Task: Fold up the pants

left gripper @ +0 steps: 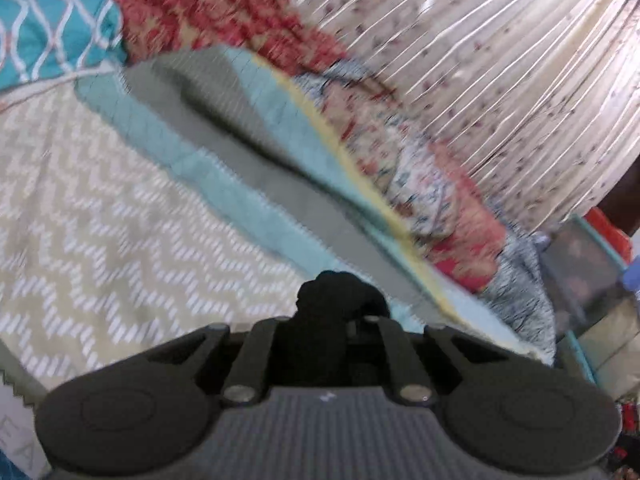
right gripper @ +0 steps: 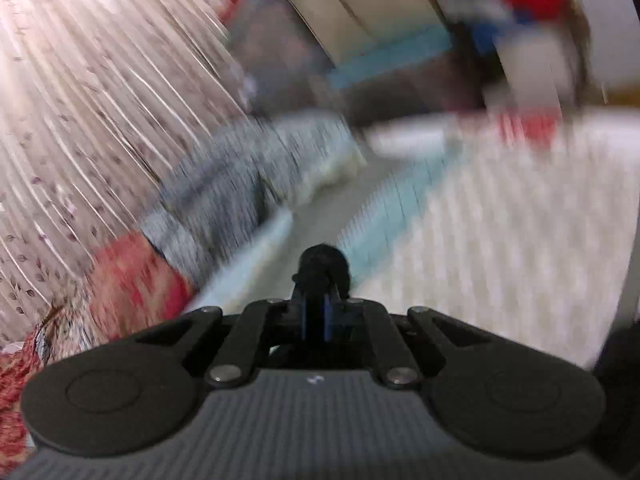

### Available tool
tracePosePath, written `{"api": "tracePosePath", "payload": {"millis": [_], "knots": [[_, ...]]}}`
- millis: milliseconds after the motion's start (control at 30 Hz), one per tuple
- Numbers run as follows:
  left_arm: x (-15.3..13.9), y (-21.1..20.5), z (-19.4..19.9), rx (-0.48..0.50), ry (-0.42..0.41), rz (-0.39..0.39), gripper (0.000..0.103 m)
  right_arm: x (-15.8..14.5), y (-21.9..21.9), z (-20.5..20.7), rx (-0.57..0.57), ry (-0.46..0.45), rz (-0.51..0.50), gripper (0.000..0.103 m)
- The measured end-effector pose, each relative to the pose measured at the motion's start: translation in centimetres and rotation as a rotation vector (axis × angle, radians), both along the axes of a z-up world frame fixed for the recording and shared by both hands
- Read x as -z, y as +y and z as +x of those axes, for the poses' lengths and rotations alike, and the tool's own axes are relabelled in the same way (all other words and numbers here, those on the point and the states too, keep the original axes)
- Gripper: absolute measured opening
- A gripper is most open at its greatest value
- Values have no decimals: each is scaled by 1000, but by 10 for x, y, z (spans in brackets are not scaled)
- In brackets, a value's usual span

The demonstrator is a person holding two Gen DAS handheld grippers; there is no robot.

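Left wrist view: the left gripper (left gripper: pixel 340 292) is pinched shut over the beige chevron-patterned bedspread (left gripper: pixel 100 208), grey-and-teal quilted pants (left gripper: pixel 256 168) ahead, pleated floral curtain (left gripper: pixel 500 60) behind. Right gripper (right gripper: pixel 322 268) closed too, all blurred.

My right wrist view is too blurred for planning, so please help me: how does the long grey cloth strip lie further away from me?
Observer: In the left wrist view the long grey pants lie flat on a light blue quilted cloth and run diagonally.
Operator: What is past their far end?
Observer: A teal pillow with white lattice lines sits beyond that end.
Operator: And the left gripper?
Observer: The left gripper has its jaws closed. No grey cloth shows between them.
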State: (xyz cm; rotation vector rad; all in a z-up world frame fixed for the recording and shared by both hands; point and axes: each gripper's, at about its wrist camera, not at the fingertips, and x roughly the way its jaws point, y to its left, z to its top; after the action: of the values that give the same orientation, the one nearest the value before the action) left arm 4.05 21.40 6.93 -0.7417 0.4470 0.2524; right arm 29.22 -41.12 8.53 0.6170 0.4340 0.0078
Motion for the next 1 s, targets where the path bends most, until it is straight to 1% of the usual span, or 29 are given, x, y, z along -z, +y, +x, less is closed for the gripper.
{"api": "tracePosePath", "payload": {"millis": [33, 67, 100, 133, 167, 200, 233, 267, 300, 333, 367, 400, 467, 500, 567, 633, 667, 700, 733, 767, 800, 833, 867, 900, 933, 967, 1000], "knots": [[-2, 0, 5, -1, -11, -1, 9, -15, 4, 5, 5, -19, -43, 11], [-3, 1, 11, -10, -12, -6, 9, -23, 8, 15, 0, -23, -62, 12], [-3, 1, 20, -21, -8, -12, 10, -29, 13, 30, -10, -18, -67, 17], [1, 1, 30, -45, 6, -16, 10, -31, 18, 46, -23, -10, -67, 19], [5, 2, 39, -66, 27, -9, 13, -29, 25, 67, -56, 0, -69, 28], [13, 2, 49, -87, 66, 5, 20, -25, 32, 87, -113, 19, -73, 46], [22, 3, 60, -103, 138, 7, 25, -16, 38, 105, -141, 37, -84, 48], [29, 5, 66, -114, 202, -11, 28, -5, 38, 112, -120, 66, -108, 48], [34, 7, 64, -110, 223, -40, 29, 4, 38, 117, -91, 98, -131, 48], [34, 7, 56, -96, 203, -53, 32, 14, 34, 117, -81, 115, -133, 48], [32, 7, 47, -82, 181, -42, 40, 25, 26, 111, -86, 116, -111, 48], [28, 7, 37, -77, 173, -14, 48, 36, 17, 104, -90, 116, -91, 48], [20, 6, 11, -81, 162, 46, 52, 61, -2, 88, -97, 144, -73, 49], [19, 8, 1, -81, 158, 57, 54, 69, -4, 83, -102, 159, -65, 50], [18, 12, -20, -96, 172, 67, 57, 90, -5, 83, -125, 210, -51, 50], [20, 16, -38, -127, 204, 72, 59, 107, -5, 92, -114, 281, -28, 54], [23, 17, -43, -137, 222, 66, 60, 110, -2, 95, -108, 304, 5, 58], [27, 18, -48, -146, 240, 50, 60, 118, 0, 102, -101, 322, 46, 58], [32, 18, -53, -153, 256, 29, 60, 120, 6, 104, -79, 311, 60, 55], [34, 17, -57, -154, 260, 13, 60, 116, 12, 106, -75, 297, 45, 17], [36, 16, -60, -150, 259, 3, 62, 113, 20, 111, -113, 299, 19, 6], [36, 15, -62, -143, 260, 2, 63, 106, 28, 113, -142, 288, -22, 6], [36, 13, -64, -131, 260, 8, 67, 97, 33, 107, -136, 245, -86, 6], [36, 13, -65, -120, 263, 13, 72, 85, 34, 103, -108, 200, -164, 6], [36, 12, -65, -110, 264, 22, 73, 77, 29, 101, -51, 175, -214, 6], [35, 11, -65, -102, 265, 32, 73, 73, 18, 103, 11, 174, -228, 6], [35, 9, -65, -93, 265, 42, 73, 72, 6, 106, 81, 197, -244, 8]]}}
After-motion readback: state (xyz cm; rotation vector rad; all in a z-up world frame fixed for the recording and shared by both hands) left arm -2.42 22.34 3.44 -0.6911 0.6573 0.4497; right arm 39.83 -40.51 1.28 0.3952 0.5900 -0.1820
